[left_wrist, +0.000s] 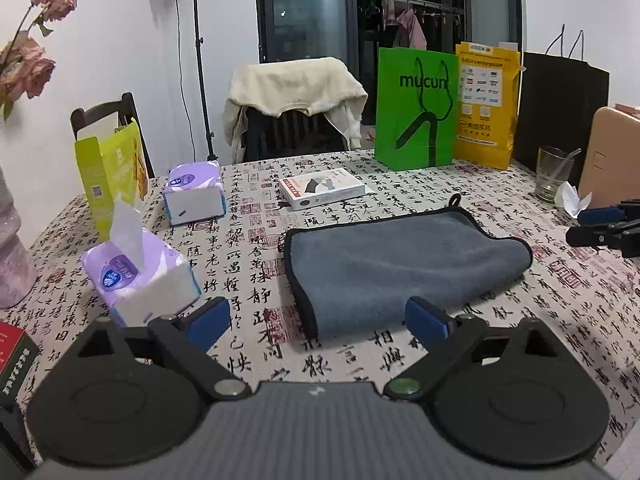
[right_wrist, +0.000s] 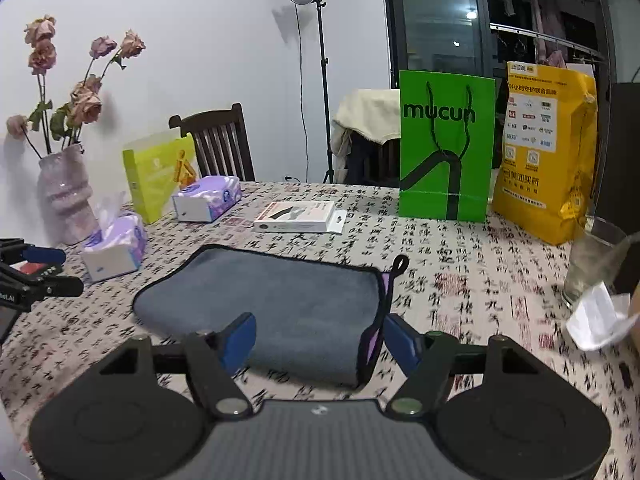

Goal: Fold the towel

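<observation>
A grey towel [left_wrist: 400,264] with black trim lies folded on the calligraphy-print tablecloth, its hanging loop at the far corner; it also shows in the right wrist view [right_wrist: 280,304]. My left gripper [left_wrist: 318,320] is open and empty, its blue pads either side of the towel's near edge, just above the cloth. My right gripper [right_wrist: 320,338] is open and empty, hovering at the towel's near right corner. The right gripper also shows at the right edge of the left wrist view [left_wrist: 600,226], and the left gripper at the left edge of the right wrist view [right_wrist: 48,270].
Two purple tissue boxes [left_wrist: 136,276] [left_wrist: 196,192] and a yellow-green box [left_wrist: 112,176] stand left. A white flat box [left_wrist: 324,192] lies behind the towel. A green bag [left_wrist: 416,108], a yellow bag [left_wrist: 486,104] and a glass [left_wrist: 554,174] stand at the back right. A flower vase [right_wrist: 66,196] stands left.
</observation>
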Available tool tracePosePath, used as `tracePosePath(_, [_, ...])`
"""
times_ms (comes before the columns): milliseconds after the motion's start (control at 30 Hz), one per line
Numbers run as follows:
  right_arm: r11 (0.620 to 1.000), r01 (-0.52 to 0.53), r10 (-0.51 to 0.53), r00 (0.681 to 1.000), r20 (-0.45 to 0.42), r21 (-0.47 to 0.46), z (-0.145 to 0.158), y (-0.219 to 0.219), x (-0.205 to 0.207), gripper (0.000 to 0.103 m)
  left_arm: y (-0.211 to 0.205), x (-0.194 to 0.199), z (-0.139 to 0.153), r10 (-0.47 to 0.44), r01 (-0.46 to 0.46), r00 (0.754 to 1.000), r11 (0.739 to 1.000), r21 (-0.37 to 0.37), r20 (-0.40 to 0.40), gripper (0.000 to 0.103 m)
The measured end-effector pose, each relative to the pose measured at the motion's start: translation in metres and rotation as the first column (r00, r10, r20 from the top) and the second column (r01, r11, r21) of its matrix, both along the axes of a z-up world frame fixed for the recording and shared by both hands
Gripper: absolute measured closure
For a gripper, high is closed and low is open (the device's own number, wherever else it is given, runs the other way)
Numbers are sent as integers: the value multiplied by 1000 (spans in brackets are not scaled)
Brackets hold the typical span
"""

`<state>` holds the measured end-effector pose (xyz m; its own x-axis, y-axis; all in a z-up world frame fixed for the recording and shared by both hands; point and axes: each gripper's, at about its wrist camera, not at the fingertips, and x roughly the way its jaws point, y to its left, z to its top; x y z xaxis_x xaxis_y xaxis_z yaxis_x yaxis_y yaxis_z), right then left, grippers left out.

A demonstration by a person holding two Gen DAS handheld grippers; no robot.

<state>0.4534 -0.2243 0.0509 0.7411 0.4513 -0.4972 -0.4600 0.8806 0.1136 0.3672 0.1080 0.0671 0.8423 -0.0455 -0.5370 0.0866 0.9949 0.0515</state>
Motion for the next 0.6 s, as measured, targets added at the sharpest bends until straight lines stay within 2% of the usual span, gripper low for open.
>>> tracePosePath(133, [1000,2,-2,1000,-3,8,0,-1,-17,33,-3,-17,5,1,-1,1000,1000,0,23,6])
tracePosePath(200, [1000,8,-8,1000,-1,20,0,-3,-27,32,-6,-25,7,8,-8,999,1000,8,38,2])
tracePosePath(333, [999,26,-26,1000,2,45,1,-5,-45,23,-8,-40,8,17,-17,999,1000,9,46,1])
tracePosePath(500, [998,35,-36,999,16,43,1,-5,-72,20,-13,-63,10,23,-24,998,1000,17,64,0])
tracePosePath(600, [999,35,-36,999,28,42,2,-6,-89,10,-17,-82,13,23,-25,996,999,23,85,0])
